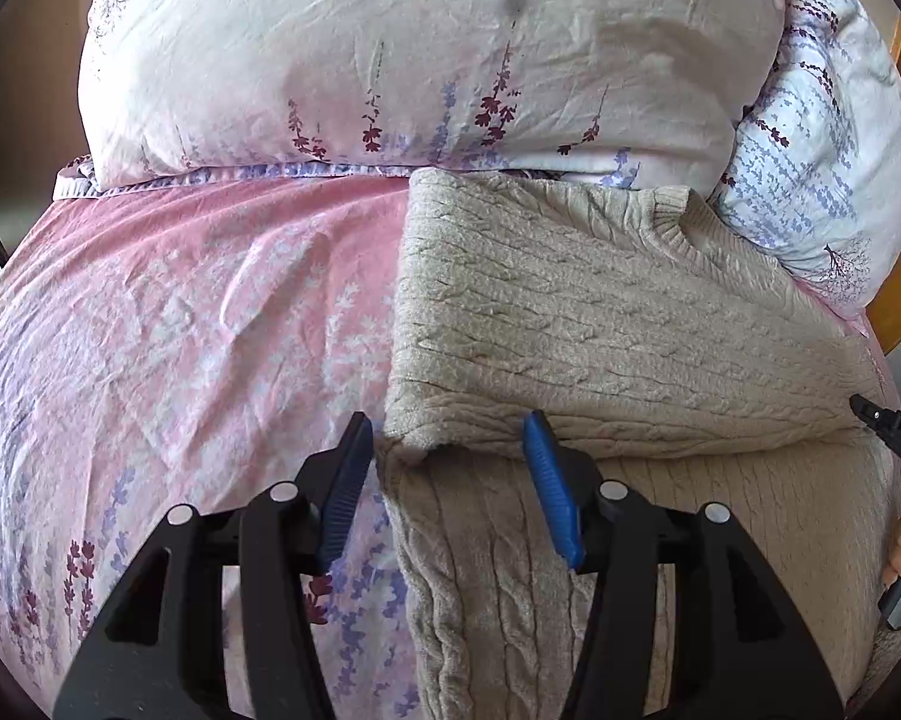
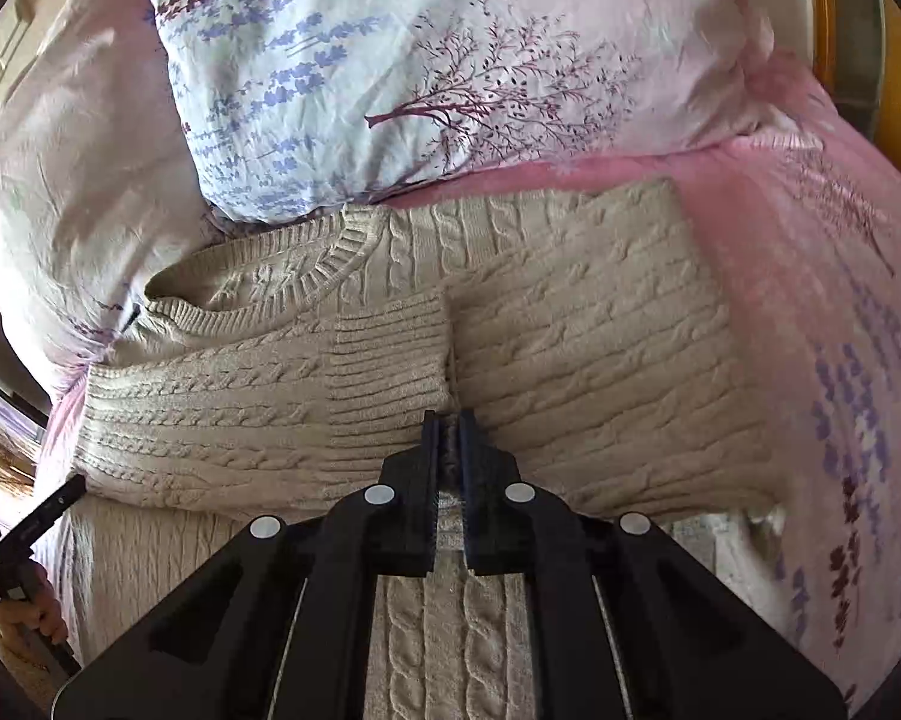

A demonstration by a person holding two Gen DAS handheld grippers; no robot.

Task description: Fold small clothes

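While the right tool (image 2: 448,420) pinches a ridge of the beige cable-knit sweater (image 1: 600,312) on the bed, the left tool (image 1: 447,438) gapes over its near corner; unequal grips could skew the fold.

A beige cable-knit sweater (image 2: 570,330) is seen spread on a pink floral bedsheet (image 2: 810,300), with both sleeves folded across the chest and a ribbed cuff (image 2: 390,354) laid at the centre. The right tool (image 2: 448,420) is closed, a pinch of knit being gripped between its pads. A floral pillow (image 2: 420,72) is seen touching the collar. The left tool (image 2: 48,510) is glimpsed at the left edge, held by a hand (image 2: 27,615).
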